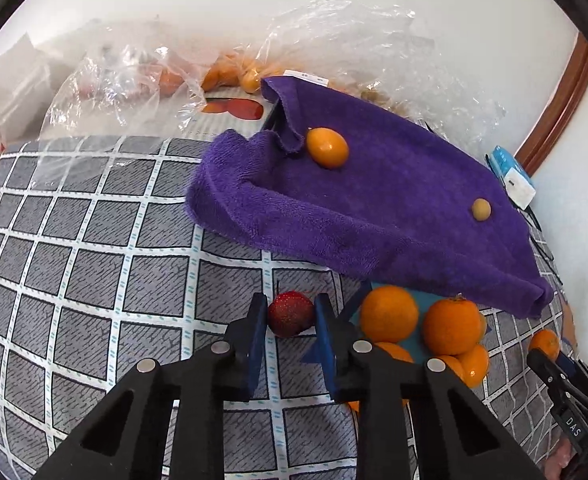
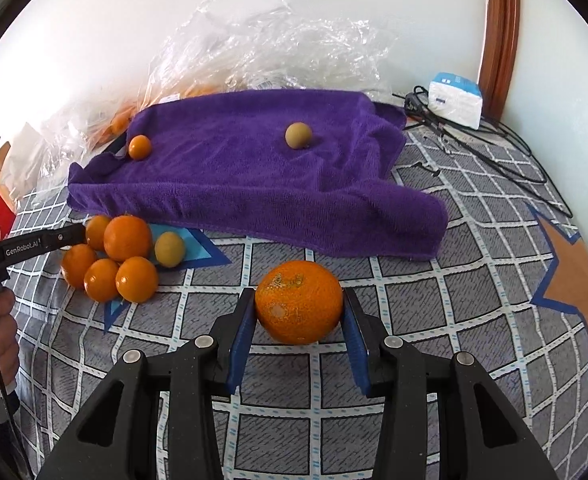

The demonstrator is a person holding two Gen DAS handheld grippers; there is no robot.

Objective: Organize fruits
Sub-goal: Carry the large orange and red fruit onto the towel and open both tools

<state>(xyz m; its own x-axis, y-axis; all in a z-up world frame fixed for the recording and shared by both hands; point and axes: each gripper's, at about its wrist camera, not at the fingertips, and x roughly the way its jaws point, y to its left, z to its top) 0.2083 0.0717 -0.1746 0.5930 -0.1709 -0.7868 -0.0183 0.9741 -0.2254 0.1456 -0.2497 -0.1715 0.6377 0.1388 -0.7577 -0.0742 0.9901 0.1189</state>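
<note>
Two grippers are both clamped on fruit: the left gripper pinches a soft, bruisable strawberry across its middle, the right gripper a firm orange; oranges cluster at three o'clock, the towel lies beyond at twelve

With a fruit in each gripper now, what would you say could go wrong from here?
1. The left gripper is shut on a soft strawberry; the squeeze might bruise it.
2. The right gripper pinches a round orange only at its sides, so it may slip out.
3. Dropping either fruit near the loose orange pile could send those oranges rolling.
</note>
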